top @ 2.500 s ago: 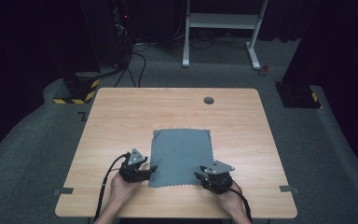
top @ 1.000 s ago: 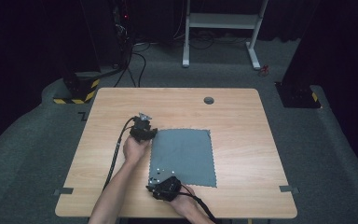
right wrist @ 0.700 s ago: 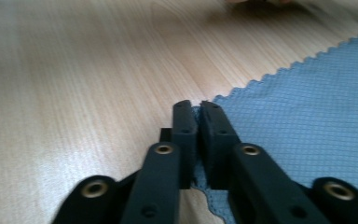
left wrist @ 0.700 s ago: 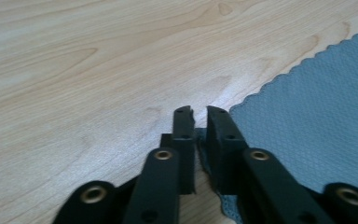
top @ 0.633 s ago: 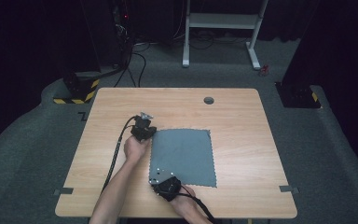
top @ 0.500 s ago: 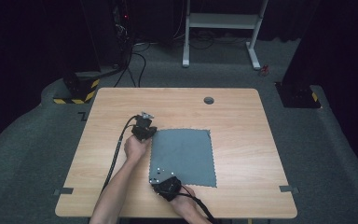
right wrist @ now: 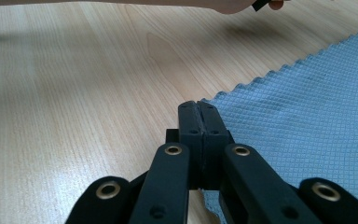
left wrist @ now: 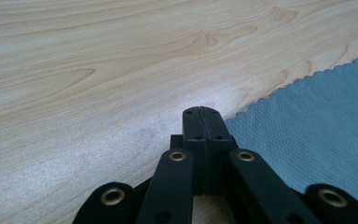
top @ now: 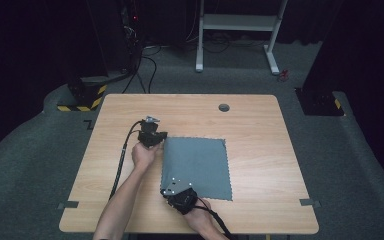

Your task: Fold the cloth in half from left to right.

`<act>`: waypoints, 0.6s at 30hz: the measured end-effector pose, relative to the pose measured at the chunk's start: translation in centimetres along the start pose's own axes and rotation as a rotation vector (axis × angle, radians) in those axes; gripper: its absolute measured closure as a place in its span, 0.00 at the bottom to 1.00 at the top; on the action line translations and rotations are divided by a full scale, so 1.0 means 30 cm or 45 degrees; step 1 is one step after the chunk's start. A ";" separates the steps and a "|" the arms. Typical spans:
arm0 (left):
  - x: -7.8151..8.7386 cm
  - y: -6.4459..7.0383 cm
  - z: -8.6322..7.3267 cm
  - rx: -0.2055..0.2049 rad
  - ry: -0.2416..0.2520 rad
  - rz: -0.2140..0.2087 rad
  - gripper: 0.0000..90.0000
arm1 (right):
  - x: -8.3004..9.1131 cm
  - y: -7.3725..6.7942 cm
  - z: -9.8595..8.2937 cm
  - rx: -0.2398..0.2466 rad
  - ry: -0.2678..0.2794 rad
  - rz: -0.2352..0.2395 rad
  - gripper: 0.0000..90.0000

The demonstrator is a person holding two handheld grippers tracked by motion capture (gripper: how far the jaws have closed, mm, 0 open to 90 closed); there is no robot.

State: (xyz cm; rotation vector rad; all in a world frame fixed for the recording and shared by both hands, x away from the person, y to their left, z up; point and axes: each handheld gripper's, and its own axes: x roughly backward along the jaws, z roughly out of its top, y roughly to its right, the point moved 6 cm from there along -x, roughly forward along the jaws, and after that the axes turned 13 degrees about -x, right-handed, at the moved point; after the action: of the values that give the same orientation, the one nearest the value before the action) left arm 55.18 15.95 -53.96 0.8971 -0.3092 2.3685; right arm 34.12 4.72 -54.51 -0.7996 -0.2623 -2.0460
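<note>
We see a square grey-blue cloth with scalloped edges (top: 196, 167) lying flat near the middle of the light wooden table (top: 260, 130). At its far left corner rests the left gripper (top: 158, 138), its jaws pressed together at the cloth's edge; whether they pinch any fabric we cannot tell. At the near left corner the right gripper (top: 172, 190) is likewise clenched, its tips meeting the hem.

A grey-blue cloth (top: 196, 167) with scalloped edges lies seemingly flat on the wooden table (top: 260, 125).
</note>
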 end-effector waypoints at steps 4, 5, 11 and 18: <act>0.010 -0.004 0.006 -0.007 0.000 -0.009 1.00 | 0.013 -0.003 0.014 0.003 0.016 0.011 1.00; 0.014 -0.007 0.009 -0.024 -0.010 -0.005 1.00 | 0.015 -0.005 0.017 -0.003 0.020 0.020 1.00; 0.052 -0.020 0.020 -0.041 -0.014 -0.002 1.00 | 0.012 -0.031 0.053 0.021 0.030 0.050 1.00; 0.124 -0.056 0.018 -0.061 -0.017 0.025 1.00 | 0.021 -0.068 0.098 0.044 0.073 0.094 1.00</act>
State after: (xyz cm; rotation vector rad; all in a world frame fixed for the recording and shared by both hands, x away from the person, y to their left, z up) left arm 54.23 18.72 -51.07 0.8917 -0.3804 2.3636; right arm 33.51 6.84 -51.61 -0.7176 -0.2320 -1.9868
